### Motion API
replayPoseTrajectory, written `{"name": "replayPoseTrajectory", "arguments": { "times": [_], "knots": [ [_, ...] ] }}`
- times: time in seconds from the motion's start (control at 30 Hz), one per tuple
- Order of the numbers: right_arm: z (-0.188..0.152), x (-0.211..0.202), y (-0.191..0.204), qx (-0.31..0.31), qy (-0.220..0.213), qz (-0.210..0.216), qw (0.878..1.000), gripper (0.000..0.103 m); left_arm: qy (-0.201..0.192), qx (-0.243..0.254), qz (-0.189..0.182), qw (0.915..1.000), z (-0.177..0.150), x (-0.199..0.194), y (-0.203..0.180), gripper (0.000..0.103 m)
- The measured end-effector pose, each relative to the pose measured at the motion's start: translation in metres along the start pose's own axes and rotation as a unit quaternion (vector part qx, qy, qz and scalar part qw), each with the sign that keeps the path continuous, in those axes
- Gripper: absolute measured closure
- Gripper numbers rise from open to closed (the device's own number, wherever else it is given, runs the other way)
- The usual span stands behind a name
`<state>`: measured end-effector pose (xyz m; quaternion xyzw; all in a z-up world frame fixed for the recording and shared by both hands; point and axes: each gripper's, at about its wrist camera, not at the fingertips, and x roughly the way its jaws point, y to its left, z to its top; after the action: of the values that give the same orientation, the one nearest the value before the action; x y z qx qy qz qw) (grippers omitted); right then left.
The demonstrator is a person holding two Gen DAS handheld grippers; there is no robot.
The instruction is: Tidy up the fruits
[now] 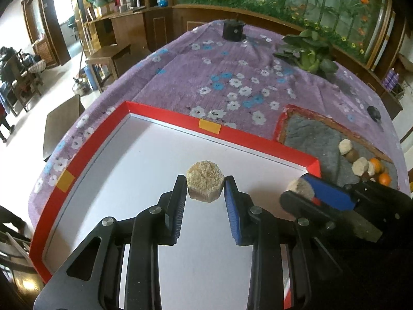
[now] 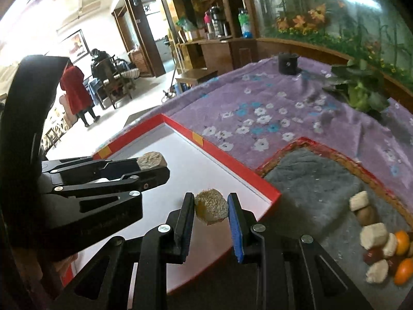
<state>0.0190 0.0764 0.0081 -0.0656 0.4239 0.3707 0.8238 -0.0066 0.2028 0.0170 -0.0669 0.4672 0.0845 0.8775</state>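
My left gripper (image 1: 205,184) is shut on a beige hexagonal chunk (image 1: 205,183) just above the white floor of the red-rimmed tray (image 1: 165,115). My right gripper (image 2: 211,208) is shut on a second beige chunk (image 2: 211,209) and holds it above the tray's right corner (image 2: 268,190). In the left wrist view the right gripper (image 1: 300,190) enters from the right with its chunk. In the right wrist view the left gripper (image 2: 152,164) sits to the left with its chunk. A wicker basket (image 2: 330,155) with a grey cloth holds several more beige chunks (image 2: 374,235), oranges (image 2: 402,242) and dark red fruits (image 2: 373,255).
The table has a purple flowered cloth (image 1: 232,77). A leafy green vegetable (image 1: 309,51) lies at the back right and a black cylinder (image 1: 233,29) at the far edge. The basket (image 1: 309,131) sits right of the tray. Chairs and people stand off to the left.
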Motion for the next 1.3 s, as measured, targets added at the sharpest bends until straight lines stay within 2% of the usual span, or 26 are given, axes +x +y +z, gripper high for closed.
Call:
{"name": "replayPoseTrajectory", "arguments": {
  "times": [0.2, 0.37, 0.43, 0.47, 0.5, 0.67, 0.83, 1.1, 1.3],
  "knots": [
    [-0.001, 0.019, 0.001, -0.008, 0.017, -0.006, 1.0, 0.078, 0.017, -0.01, 0.003, 0.9998, -0.002, 0.014, 0.005, 0.074],
    [-0.003, 0.024, 0.002, -0.026, 0.018, -0.019, 0.999, 0.076, 0.012, -0.024, 0.007, 0.9996, -0.002, 0.013, 0.011, 0.074],
    [-0.004, 0.023, 0.0, -0.02, 0.017, -0.012, 1.0, 0.068, 0.012, -0.033, 0.002, 0.9994, -0.001, 0.012, 0.014, 0.065],
    [-0.005, 0.019, 0.0, -0.018, 0.011, -0.009, 1.0, 0.064, 0.011, -0.037, 0.002, 0.9992, -0.001, 0.011, 0.016, 0.052],
    [-0.005, 0.015, 0.0, -0.018, 0.004, -0.008, 1.0, 0.058, 0.005, -0.041, 0.003, 0.9991, -0.002, 0.008, 0.018, 0.044],
    [-0.006, -0.006, 0.005, -0.028, -0.023, -0.017, 0.999, 0.058, -0.011, -0.042, 0.016, 0.9989, -0.003, -0.005, 0.018, 0.043],
    [-0.016, -0.033, -0.003, -0.014, -0.039, -0.027, 0.999, 0.056, -0.018, -0.026, 0.011, 0.9994, -0.009, -0.017, 0.003, 0.043],
    [-0.045, -0.082, -0.041, 0.026, -0.05, -0.074, 0.996, 0.052, -0.027, 0.01, -0.022, 0.9993, -0.012, -0.033, -0.047, 0.043],
    [-0.077, -0.114, -0.071, 0.04, -0.05, -0.128, 0.99, 0.051, -0.013, 0.032, -0.056, 0.9978, -0.011, -0.031, -0.088, 0.043]
  ]
}}
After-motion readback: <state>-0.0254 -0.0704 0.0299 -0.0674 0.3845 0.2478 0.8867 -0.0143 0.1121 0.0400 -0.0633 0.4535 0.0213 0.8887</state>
